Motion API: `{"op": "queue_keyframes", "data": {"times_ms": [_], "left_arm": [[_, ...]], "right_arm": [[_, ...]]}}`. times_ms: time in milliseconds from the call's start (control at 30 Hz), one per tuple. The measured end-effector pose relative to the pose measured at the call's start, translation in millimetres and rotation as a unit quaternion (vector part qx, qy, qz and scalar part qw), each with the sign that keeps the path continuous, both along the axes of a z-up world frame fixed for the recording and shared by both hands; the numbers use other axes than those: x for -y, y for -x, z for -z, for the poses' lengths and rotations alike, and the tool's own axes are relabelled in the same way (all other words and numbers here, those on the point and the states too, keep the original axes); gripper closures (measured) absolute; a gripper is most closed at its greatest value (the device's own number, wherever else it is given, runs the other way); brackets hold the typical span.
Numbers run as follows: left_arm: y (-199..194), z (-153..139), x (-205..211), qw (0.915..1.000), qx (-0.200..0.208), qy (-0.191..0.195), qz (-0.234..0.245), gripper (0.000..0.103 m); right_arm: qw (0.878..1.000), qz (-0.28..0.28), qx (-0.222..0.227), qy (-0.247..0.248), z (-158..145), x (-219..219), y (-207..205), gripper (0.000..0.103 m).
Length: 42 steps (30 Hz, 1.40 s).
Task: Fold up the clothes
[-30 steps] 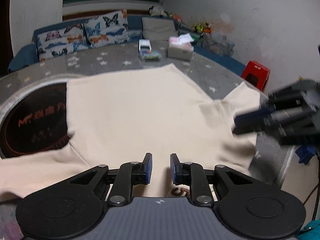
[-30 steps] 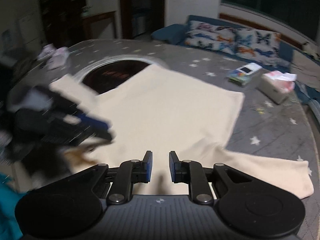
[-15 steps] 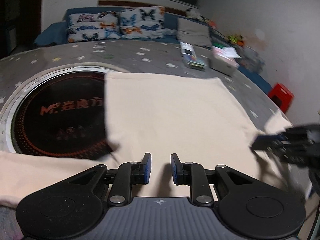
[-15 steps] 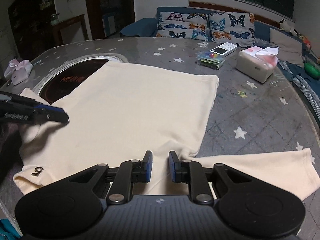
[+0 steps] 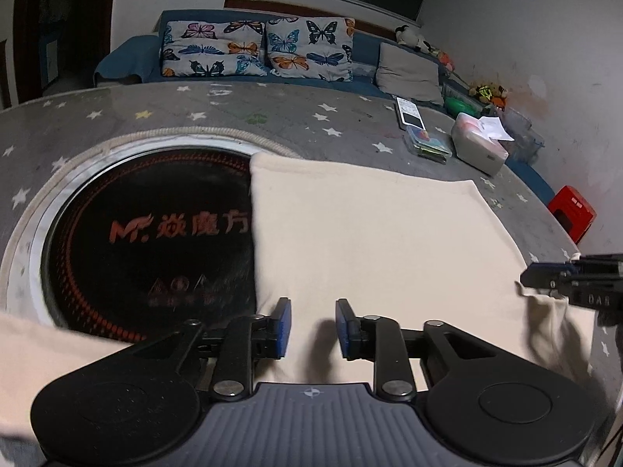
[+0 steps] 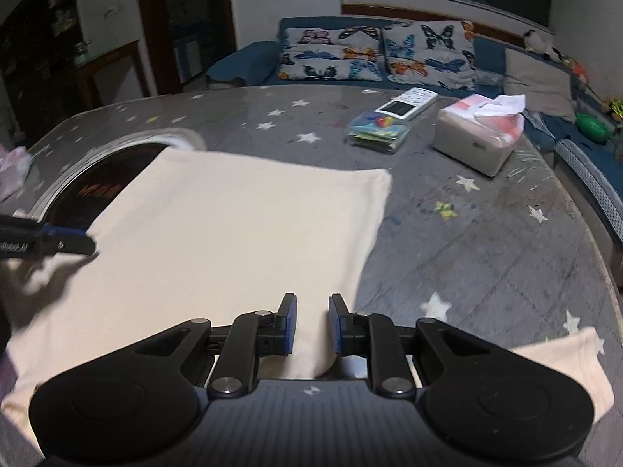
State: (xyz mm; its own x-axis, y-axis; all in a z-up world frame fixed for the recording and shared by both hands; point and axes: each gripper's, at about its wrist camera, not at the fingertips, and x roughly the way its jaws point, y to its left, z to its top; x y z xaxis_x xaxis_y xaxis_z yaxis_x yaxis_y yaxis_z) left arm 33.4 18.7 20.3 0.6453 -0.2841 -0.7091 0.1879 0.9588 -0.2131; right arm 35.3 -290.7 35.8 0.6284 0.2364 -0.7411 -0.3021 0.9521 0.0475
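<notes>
We see the garment [image 5: 370,241] lying flat on the counter [image 5: 272,116], its left edge overlapping the round inset plate [image 5: 136,233]. Behind it, toward the right, a clear box [image 6: 379,130] lies just in front of a remote [image 6: 409,103], with a tissue box [image 6: 475,136] to their right. Beyond the counter runs a sofa with two cushions [image 5: 257,48] side by side. Our left tongs [image 5: 310,327] and right tongs [image 6: 312,325] sit over the garment's near part.
</notes>
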Motion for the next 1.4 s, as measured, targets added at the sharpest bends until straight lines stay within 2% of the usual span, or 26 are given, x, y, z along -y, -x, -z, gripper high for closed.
{"op": "queue_keyframes", "data": {"times_ms": [300, 500, 567, 700, 800, 867, 1133, 1267, 1400], "left_arm": [[-32.2, 5.0, 3.1, 0.9998, 0.000, -0.020, -0.007, 0.073], [-42.4, 6.8, 1.9, 0.9990, 0.009, -0.040, -0.016, 0.075], [-44.9, 7.4, 1.3, 0.9984, 0.013, -0.050, -0.021, 0.079], [-50.4, 8.3, -1.3, 0.9971, 0.017, -0.063, -0.038, 0.079], [-53.5, 8.0, -4.1, 0.9965, 0.019, -0.068, -0.046, 0.079], [-52.9, 8.1, -5.9, 0.9964, 0.019, -0.068, -0.047, 0.079], [-36.3, 0.6, -9.3, 0.9963, 0.028, -0.064, -0.052, 0.079], [-13.8, -10.7, -6.4, 0.9970, 0.040, -0.054, -0.039, 0.070], [9.8, -17.5, 8.0, 0.9977, 0.045, -0.049, -0.010, 0.066]], "right_arm": [[0.999, 0.042, 0.005, 0.007, 10.2, 7.1, -51.8, 0.086], [0.999, 0.039, 0.015, 0.018, 13.1, -7.4, -77.6, 0.091], [0.999, 0.035, 0.018, 0.019, 14.0, -12.8, -86.8, 0.091], [0.999, 0.029, 0.024, 0.021, 16.3, -21.0, -104.1, 0.091], [0.999, 0.027, 0.023, 0.020, 13.6, -20.2, -110.2, 0.088], [0.999, 0.030, 0.030, 0.019, 5.1, -13.3, -104.0, 0.087], [0.996, 0.075, 0.041, 0.035, -18.0, 50.9, -32.4, 0.083], [0.987, 0.150, 0.027, 0.043, -7.1, 97.9, 6.6, 0.080], [0.973, 0.225, 0.013, 0.039, 6.5, 141.6, 41.1, 0.079]]}}
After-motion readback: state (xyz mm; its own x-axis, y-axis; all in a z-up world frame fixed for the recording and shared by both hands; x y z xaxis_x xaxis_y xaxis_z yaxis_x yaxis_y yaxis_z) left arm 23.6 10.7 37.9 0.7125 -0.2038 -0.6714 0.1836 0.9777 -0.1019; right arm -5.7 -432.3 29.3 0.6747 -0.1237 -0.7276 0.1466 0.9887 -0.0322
